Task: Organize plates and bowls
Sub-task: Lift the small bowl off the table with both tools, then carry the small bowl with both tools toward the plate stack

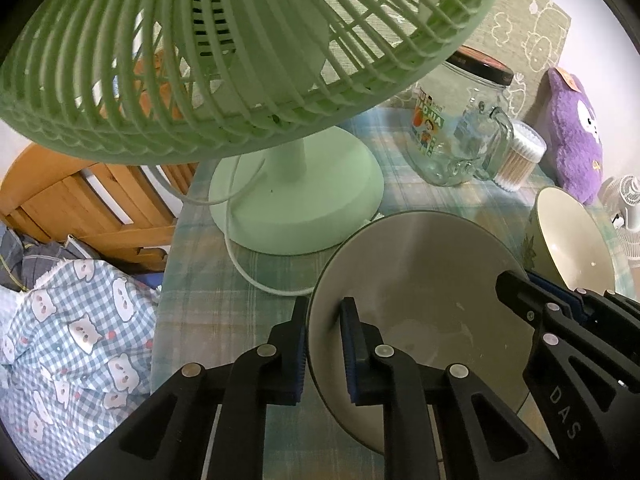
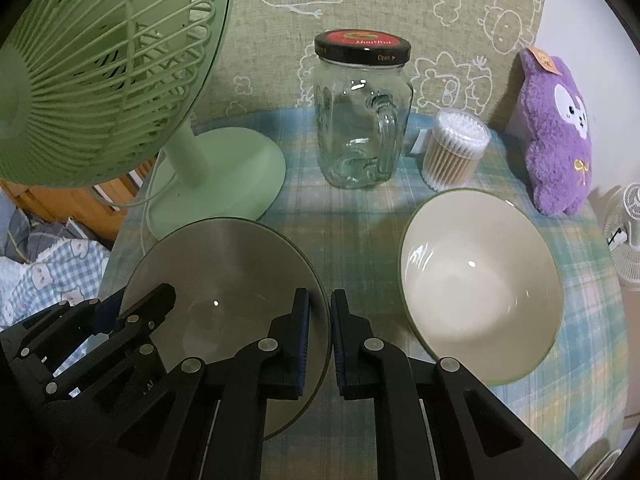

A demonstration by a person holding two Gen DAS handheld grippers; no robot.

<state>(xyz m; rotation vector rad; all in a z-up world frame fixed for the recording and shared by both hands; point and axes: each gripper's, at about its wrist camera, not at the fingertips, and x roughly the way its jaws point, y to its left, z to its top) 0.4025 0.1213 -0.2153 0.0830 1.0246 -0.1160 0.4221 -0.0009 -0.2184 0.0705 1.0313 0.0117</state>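
Grey bowl pinched by both grippers, jar label left-view only

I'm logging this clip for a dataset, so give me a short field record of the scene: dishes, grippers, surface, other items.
surface: plaid tablecloth
dishes: grey bowl, cream bowl, side by side, apart
left gripper: jaws shut on grey bowl's left rim
right gripper: jaws shut on grey bowl's right rim
cream bowl: untouched
other items: green fan, glass jar with lid on, cotton swab tub, purple plush
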